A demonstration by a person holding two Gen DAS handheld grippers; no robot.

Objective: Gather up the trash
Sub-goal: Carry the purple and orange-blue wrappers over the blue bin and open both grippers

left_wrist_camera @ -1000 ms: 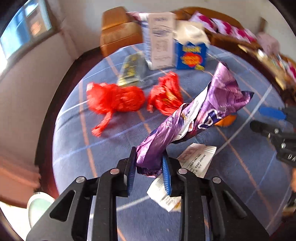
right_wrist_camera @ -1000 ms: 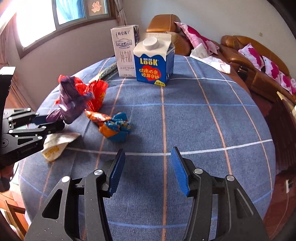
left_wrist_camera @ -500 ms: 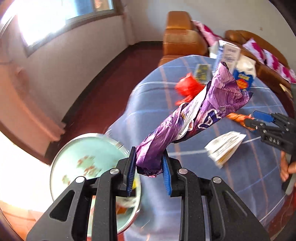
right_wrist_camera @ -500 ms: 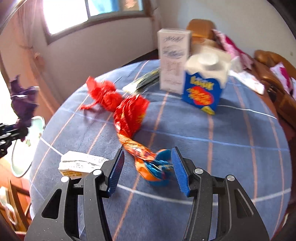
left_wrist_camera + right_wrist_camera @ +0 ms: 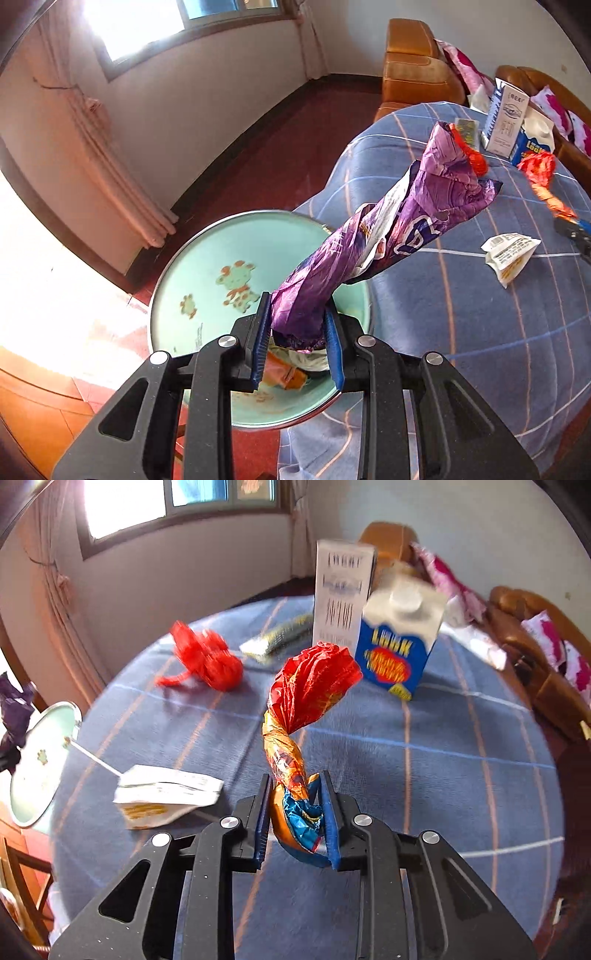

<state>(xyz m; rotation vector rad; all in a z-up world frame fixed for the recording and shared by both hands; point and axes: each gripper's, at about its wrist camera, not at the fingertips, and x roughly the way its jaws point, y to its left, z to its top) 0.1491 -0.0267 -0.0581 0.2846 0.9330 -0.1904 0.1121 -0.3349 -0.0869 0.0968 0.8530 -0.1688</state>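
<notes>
Beside the checked tablecloth (image 5: 461, 332), the purple wrapper (image 5: 388, 236) is pinched by the left gripper (image 5: 297, 343) over the bin (image 5: 207, 266); the twisted foil wrapper (image 5: 295, 760) is being closed on by the right gripper (image 5: 295, 816); an early release could miss.

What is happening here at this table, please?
A person is clearing trash with two handheld grippers. The left gripper holds a crumpled purple wrapper above the green bin beside the table. The right gripper is closing on a twisted red and orange wrapper. A red bag, a white paper packet and two cartons remain on the table.
</notes>
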